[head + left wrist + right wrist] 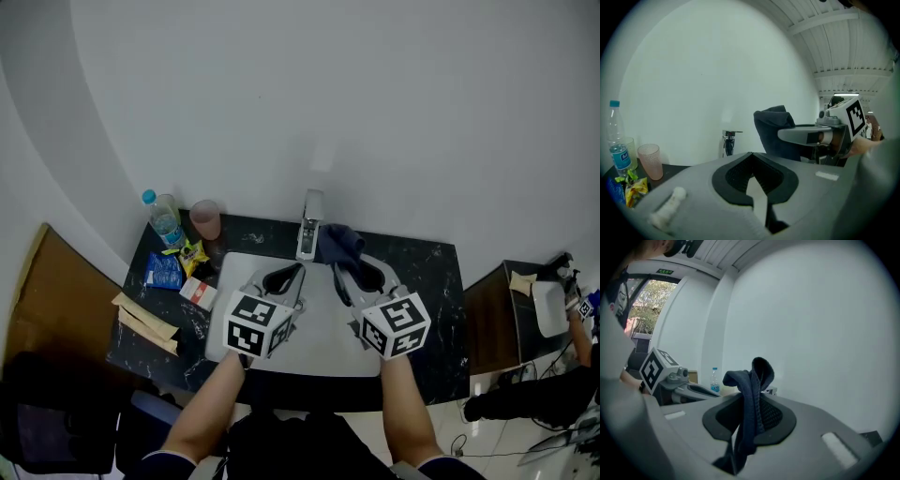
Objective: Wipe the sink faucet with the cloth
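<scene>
A chrome faucet stands at the back rim of the white sink in a dark marble counter. My right gripper is over the basin, shut on a dark blue cloth that bunches up beside the faucet. In the right gripper view the cloth stands up between the jaws and hangs down in front of them, and it hides most of the faucet. My left gripper hovers over the basin's left half, shut and empty. In the left gripper view the faucet is ahead, with the cloth to its right.
On the counter's left side are a water bottle, a pink cup, a blue packet, a yellow wrapper, a small box and brown paper sleeves. The wall rises right behind the faucet. A person sits far right.
</scene>
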The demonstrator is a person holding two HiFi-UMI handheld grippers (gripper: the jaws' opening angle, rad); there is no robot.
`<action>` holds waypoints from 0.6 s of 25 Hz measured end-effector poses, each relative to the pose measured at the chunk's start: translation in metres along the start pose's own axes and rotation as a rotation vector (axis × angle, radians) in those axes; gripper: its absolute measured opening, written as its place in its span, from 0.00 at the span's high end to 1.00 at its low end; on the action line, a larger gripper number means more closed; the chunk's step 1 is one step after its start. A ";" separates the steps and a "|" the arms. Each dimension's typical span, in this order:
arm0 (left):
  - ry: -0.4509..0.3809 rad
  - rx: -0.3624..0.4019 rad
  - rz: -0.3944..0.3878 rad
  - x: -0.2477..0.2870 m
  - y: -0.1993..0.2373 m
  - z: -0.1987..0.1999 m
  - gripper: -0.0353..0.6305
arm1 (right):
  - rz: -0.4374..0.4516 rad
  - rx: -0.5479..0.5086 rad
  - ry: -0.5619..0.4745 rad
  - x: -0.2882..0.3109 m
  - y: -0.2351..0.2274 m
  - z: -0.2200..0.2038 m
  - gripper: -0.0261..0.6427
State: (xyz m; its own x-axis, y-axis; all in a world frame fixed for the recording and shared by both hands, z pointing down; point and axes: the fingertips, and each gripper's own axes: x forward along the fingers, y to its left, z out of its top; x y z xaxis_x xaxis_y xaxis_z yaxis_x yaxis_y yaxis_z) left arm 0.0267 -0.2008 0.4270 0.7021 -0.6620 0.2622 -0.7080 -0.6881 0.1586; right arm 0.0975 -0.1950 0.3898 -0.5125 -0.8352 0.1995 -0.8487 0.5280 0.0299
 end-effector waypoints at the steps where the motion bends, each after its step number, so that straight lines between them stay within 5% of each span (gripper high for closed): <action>1: 0.003 0.007 0.005 0.005 0.003 0.000 0.94 | -0.007 -0.022 0.005 0.005 -0.006 0.003 0.86; 5: 0.008 0.037 0.021 0.024 0.013 -0.003 0.94 | -0.033 -0.129 0.029 0.028 -0.033 0.017 0.86; 15: 0.096 0.087 0.093 0.058 0.027 -0.026 0.61 | -0.009 -0.489 0.226 0.106 -0.073 0.011 0.86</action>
State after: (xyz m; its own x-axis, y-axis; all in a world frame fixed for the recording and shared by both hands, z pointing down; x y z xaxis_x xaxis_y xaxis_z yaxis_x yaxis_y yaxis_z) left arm 0.0467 -0.2500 0.4716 0.6201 -0.6958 0.3623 -0.7579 -0.6507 0.0477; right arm 0.1034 -0.3235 0.3982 -0.4188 -0.8147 0.4012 -0.6660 0.5758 0.4742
